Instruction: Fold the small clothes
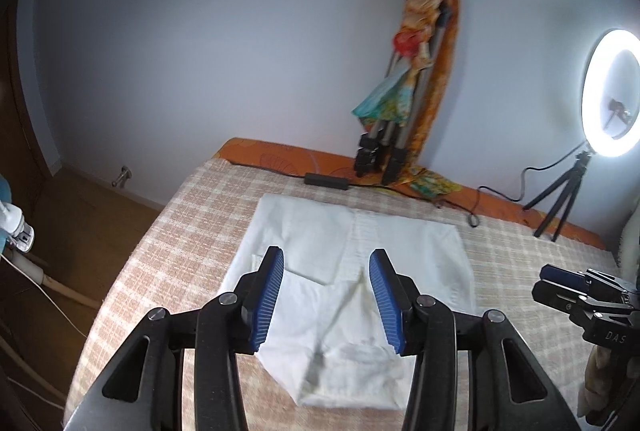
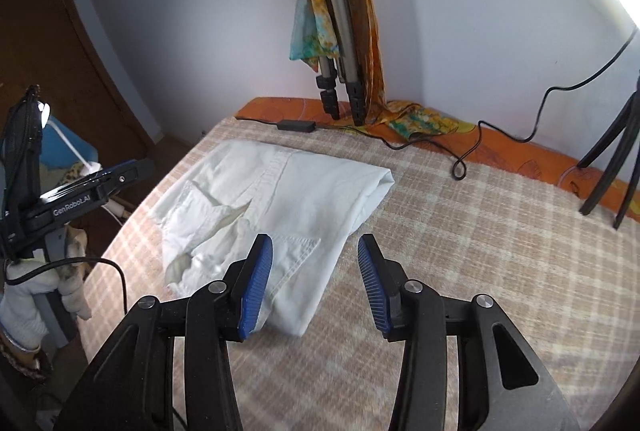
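A white garment (image 1: 360, 243), folded over with a pocket and seam showing, lies flat on the checked beige bedcover (image 1: 192, 231). My left gripper (image 1: 327, 263) hovers above the garment's near half, open, with nothing between its blue pads. It shows again at the left edge of the right wrist view as the left gripper (image 2: 120, 175). My right gripper (image 2: 315, 247) is open and empty over the near right corner of the garment (image 2: 312, 191). In the left wrist view the right gripper (image 1: 560, 287) sits at the far right, beside the cloth.
A folded tripod wrapped in a colourful scarf (image 1: 404, 79) leans on the wall at the bed's far edge. A black adapter (image 1: 326, 178) with its cable lies nearby. A lit ring light (image 1: 612, 91) stands on a small tripod at the right. The bed's left edge drops to the floor (image 1: 80, 215).
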`<state>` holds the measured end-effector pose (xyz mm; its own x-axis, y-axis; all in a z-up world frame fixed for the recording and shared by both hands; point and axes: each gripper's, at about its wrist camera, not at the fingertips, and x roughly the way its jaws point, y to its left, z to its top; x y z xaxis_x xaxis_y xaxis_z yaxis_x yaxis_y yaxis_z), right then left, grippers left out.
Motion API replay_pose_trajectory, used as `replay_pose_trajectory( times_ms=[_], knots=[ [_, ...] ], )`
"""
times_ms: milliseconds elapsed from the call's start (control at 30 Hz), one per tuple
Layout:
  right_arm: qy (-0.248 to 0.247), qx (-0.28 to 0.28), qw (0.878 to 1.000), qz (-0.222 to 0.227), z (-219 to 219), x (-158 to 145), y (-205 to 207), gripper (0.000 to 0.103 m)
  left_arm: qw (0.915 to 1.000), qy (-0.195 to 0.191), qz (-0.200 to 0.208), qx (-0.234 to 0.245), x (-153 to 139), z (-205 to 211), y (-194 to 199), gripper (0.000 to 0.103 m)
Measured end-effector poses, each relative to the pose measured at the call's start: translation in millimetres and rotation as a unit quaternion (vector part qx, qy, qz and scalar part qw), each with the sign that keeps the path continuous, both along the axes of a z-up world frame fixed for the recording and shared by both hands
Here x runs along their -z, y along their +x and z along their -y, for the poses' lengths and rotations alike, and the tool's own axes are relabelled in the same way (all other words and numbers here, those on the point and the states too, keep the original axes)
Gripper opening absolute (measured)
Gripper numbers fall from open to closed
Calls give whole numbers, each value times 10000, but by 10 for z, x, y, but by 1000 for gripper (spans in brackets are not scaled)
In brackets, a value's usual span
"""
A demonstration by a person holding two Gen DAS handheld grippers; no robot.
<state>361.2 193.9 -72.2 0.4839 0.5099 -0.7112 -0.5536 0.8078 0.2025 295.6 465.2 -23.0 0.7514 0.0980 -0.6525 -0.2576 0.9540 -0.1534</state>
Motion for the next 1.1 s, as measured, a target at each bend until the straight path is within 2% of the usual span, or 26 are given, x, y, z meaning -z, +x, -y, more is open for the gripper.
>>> replay_pose_trajectory(
  times_ms=[67,133,267,333,433,500,567,700,833,967,1100],
  knots=[
    [23,0,9999,101,88,-97,-128,47,9999,22,94,60,-109,142,-133,50],
    [44,-15,9998,206,176,-195,-255,49,9997,132,192,108,-217,315,-281,60],
    [40,-91,9991,409,356,-377,-541,49,9992,196,306,192,-371,647,-566,64],
    [38,-116,9987,505,440,-443,-669,51,9989,158,387,203,-420,793,-735,72],
    [45,-124,9975,691,577,-532,-880,65,9979,300,506,279,-474,1044,-971,79],
    [16,-113,9965,832,662,-573,-1024,68,9972,376,552,333,-498,1194,-1130,85],
    [-33,-109,9954,951,740,-610,-1170,78,9970,393,575,351,-519,1318,-1264,88],
    [-93,-53,9938,1109,908,-654,-1429,81,9956,573,675,314,-555,1582,-1536,103],
    [-147,-2,9941,1075,1038,-633,-1592,82,9929,931,727,156,-565,1827,-1753,103],
    [-324,86,9936,1083,1152,-572,-1747,83,9940,936,559,58,-527,1982,-1870,103],
    [-301,180,9935,1084,1269,-497,-1818,84,9937,987,514,-109,-471,2113,-1976,103]
  ],
)
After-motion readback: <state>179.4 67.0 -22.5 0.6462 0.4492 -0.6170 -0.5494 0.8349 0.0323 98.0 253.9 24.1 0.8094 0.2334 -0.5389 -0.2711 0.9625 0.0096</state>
